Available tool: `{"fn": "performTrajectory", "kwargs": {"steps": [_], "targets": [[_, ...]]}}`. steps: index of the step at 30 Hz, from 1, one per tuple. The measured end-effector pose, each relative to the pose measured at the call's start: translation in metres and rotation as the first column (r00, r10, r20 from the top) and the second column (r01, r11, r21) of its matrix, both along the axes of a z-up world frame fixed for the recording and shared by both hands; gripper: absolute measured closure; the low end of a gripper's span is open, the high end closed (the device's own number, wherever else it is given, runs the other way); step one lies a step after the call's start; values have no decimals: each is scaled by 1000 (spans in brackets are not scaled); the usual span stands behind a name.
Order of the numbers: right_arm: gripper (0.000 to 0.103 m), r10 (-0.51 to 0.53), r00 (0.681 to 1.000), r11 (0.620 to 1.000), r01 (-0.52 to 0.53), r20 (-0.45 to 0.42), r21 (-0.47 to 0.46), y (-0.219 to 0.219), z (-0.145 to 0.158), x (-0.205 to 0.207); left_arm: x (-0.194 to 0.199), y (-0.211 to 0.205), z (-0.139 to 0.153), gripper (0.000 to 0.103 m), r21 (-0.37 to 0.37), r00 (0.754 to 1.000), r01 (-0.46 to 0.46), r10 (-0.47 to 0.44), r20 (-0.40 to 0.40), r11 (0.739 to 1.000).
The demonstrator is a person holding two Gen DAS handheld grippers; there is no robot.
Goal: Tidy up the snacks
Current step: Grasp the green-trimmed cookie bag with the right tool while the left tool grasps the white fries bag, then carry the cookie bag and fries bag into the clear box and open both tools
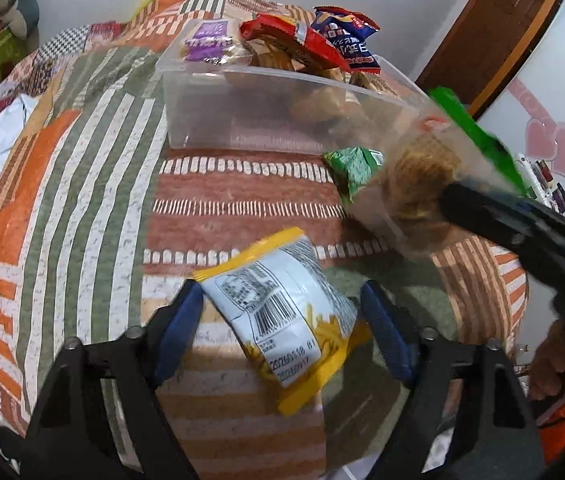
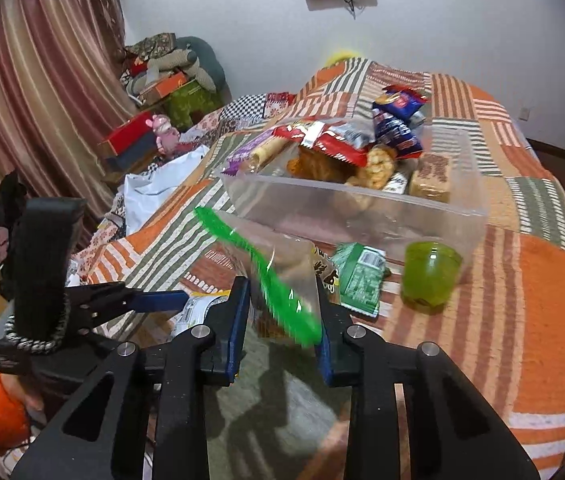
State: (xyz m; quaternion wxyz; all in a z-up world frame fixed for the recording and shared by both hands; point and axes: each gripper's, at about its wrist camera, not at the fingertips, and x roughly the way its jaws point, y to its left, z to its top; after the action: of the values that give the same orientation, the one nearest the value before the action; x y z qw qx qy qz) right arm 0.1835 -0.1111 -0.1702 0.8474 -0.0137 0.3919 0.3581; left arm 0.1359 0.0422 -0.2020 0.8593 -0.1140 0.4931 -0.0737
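While the clear plastic bin [image 2: 362, 216] sits on the patchwork quilt of the bed [image 1: 82, 168], heaped with snack packs, the right hand-held gripper [image 2: 282, 320] is clamped on a clear bag with a green strip [image 2: 282, 280], held just in front of the bin's near wall. Nearer than the bin, the left hand-held gripper [image 1: 282, 320] has its jaws apart, straddling a yellow-and-white packet [image 1: 282, 312] that lies on the quilt; its left pad touches the packet's edge, the right stands off. A green packet [image 2: 358, 276] lies just before the bin, and a green cup [image 2: 430, 276] stands beside the bin's near right corner.
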Motion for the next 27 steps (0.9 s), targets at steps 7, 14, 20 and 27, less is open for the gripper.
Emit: {"fn": "performTrajectory", "kwargs": {"steps": [7,14,20,27], "targets": [[83,-29,999,999,28,20,21,-15,8,0,-1,11,5,56,-14,1000,2,-2,22,1000],[83,-57,998,997,55,21,57,-29,13,2,-7,13,29,56,-2,996,-8,8,87,1000],[83,-84,994,993,78,72,84,-38,33,4,2,10,53,56,-6,989,-2,3,145,1000],[83,-123,984,988,109,125,114,-49,53,13,22,12,81,56,-14,976,-10,12,215,1000]]}}
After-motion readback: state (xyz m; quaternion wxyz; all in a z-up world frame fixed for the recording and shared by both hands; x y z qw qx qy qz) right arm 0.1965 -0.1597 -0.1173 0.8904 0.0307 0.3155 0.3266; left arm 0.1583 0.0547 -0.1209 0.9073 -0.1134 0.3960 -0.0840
